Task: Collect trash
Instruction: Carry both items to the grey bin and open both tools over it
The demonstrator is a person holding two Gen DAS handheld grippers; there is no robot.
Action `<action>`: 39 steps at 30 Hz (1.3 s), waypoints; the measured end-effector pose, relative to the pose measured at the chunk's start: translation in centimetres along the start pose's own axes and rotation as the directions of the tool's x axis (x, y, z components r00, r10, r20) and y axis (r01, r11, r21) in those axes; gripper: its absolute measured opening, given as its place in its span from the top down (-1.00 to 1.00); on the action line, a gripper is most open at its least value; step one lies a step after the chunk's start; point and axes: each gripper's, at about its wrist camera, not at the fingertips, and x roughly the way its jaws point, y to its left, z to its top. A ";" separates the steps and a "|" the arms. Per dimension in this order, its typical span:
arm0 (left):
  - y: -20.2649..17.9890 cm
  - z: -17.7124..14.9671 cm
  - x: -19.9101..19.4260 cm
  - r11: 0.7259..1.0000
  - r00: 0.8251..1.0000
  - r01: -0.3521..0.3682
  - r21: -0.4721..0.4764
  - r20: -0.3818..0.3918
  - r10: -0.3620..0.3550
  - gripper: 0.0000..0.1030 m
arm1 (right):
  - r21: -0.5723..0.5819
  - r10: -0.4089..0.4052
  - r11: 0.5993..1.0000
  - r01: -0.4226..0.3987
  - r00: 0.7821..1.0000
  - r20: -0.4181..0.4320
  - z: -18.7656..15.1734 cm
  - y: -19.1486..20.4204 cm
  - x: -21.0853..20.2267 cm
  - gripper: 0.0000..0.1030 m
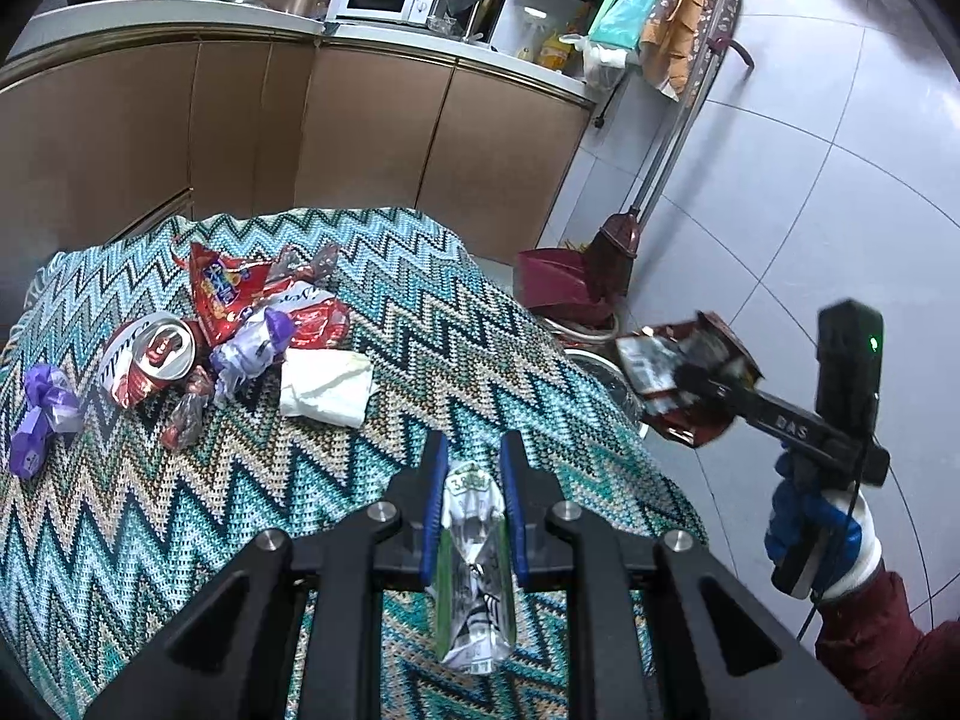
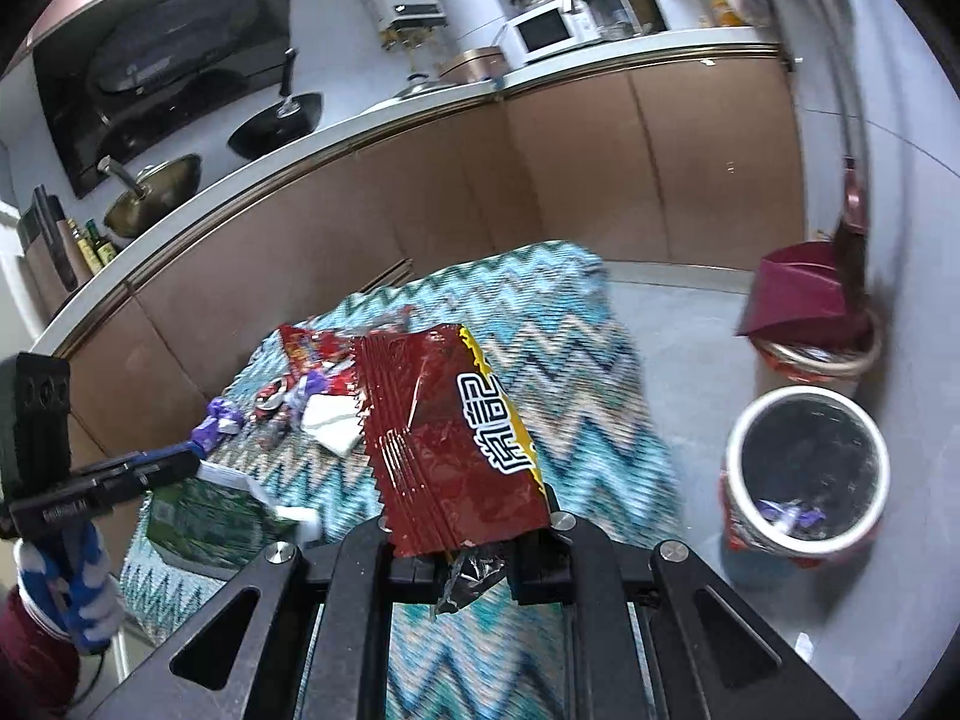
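Left tool (image 1: pixel 471 504) clamped on a green-and-silver wrapper (image 1: pixel 474 570) above the zigzag-clothed bench (image 1: pixel 420 312). Right tool (image 2: pixel 462 546) clamped on a dark red snack bag (image 2: pixel 444 450), held up over the bench edge, near a round bin (image 2: pixel 807 468) on the floor with purple scraps inside. Still on the bench, bunched together: crushed can (image 1: pixel 153 357), red wrapper (image 1: pixel 225 288), purple wrappers (image 1: pixel 39 420), white tissue (image 1: pixel 324 384).
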 end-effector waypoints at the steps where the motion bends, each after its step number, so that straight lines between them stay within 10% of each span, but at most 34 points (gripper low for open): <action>1: -0.2 0.4 0.1 1.000 1.000 0.005 -0.005 -0.006 -0.005 0.68 | 0.004 -0.010 1.000 0.010 1.000 0.005 -0.1 -0.4 -0.3 0.75; 19: -9.0 11.5 8.0 0.983 0.988 0.149 0.108 -0.050 -0.144 0.68 | 0.189 -0.182 0.966 0.175 0.983 0.018 -1.0 -12.5 -1.3 0.75; 33: -22.7 15.7 30.1 0.943 0.949 0.285 0.170 -0.187 -0.253 0.66 | 0.254 -0.351 0.898 0.359 0.933 -0.075 0.4 -23.8 3.2 0.68; 39: -24.0 14.4 38.7 0.946 0.923 0.299 0.122 -0.288 -0.254 0.56 | 0.241 -0.404 0.872 0.427 0.904 -0.140 -0.2 -27.7 6.0 0.09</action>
